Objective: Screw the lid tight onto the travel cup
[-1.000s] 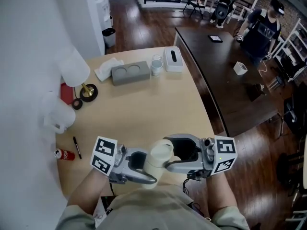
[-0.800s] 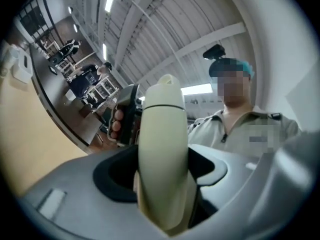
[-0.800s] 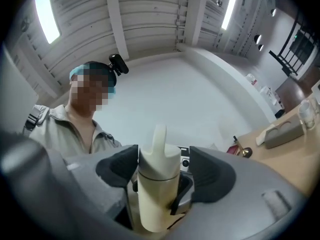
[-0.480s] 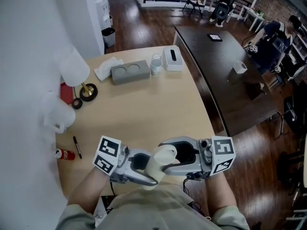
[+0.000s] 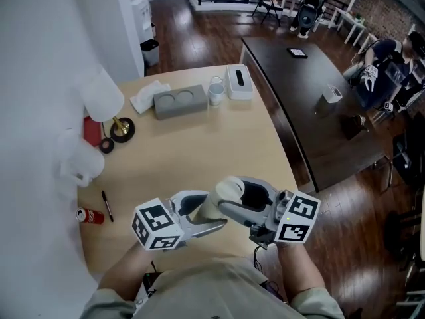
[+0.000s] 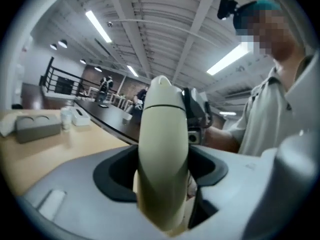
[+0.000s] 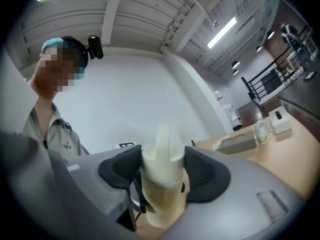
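A cream travel cup (image 5: 214, 207) with its lid (image 5: 230, 187) on top is held in the air over the table's near edge, tilted away from me. My left gripper (image 5: 201, 214) is shut on the cup's body (image 6: 162, 149), with both pads against its sides. From the other side, my right gripper (image 5: 236, 197) is shut on the lid (image 7: 161, 160), its black pads pressing the lid's flanks. In the right gripper view the cup body (image 7: 161, 201) hangs below the lid. The cup's base is hidden behind the grippers.
At the far end of the tan table (image 5: 199, 151) stand a grey two-well holder (image 5: 180, 100), a glass (image 5: 216, 90) and a white box (image 5: 240, 82). A red can (image 5: 88, 214), a pen (image 5: 105, 205) and a lamp base (image 5: 122, 127) lie left. A dark table (image 5: 292, 92) stands right.
Both grippers have turned with the cup between them. The left marker cube swung down toward me and the cup tilted further away. The right jaws closed onto the lid.
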